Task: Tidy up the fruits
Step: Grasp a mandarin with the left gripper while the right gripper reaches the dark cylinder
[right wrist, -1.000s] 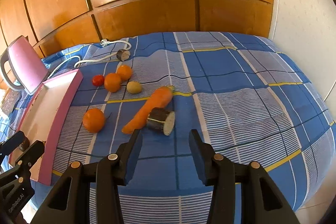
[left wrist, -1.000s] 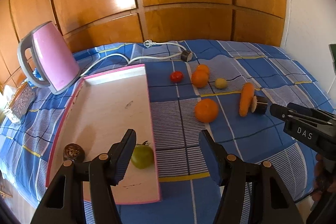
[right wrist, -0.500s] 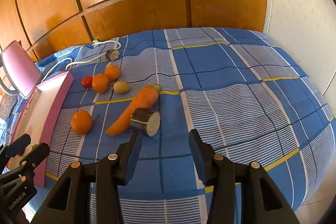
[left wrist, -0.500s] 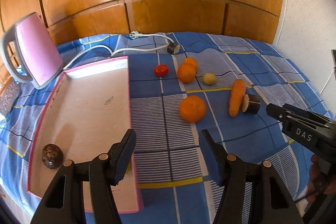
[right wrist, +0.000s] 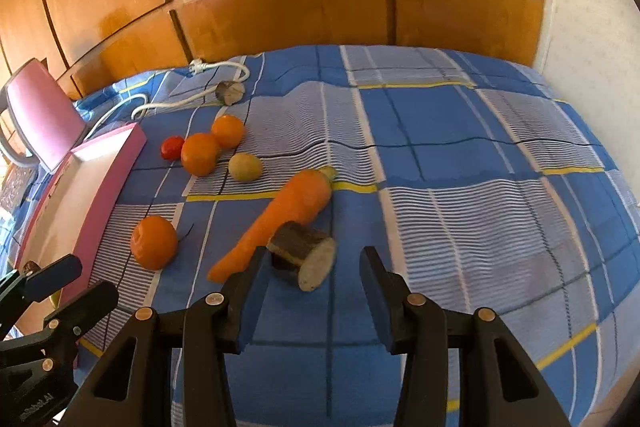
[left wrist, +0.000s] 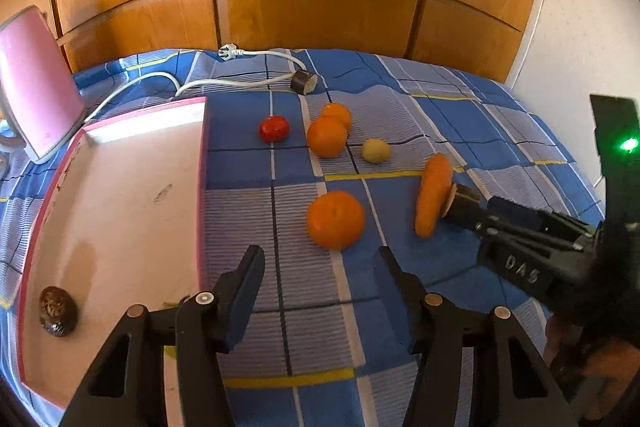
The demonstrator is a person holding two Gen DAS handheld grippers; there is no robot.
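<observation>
A: Status of left gripper (left wrist: 320, 291)?
B: Jaws apart and closing, nothing between them. Aimed at near orange (left wrist: 335, 219), at 12 o'clock just beyond the fingertips, on the bed (left wrist: 460, 107). Pink tray (left wrist: 120, 195) at 9 o'clock, holding a dark brown fruit (left wrist: 57, 311).
A: Recommended approach?
B: Halt the closing; straddle the orange at its widest line first, then clamp gently. Risk judged: rolling on soft bedding.
A: Right gripper (right wrist: 314, 291)?
B: Jaws apart, empty. Cut dark piece (right wrist: 302, 253) at 12 o'clock, lying against the carrot (right wrist: 280, 215). Two more oranges (right wrist: 200, 153), tomato (right wrist: 172, 147) and a yellowish fruit (right wrist: 245, 167) farther off at 11 o'clock.
</observation>
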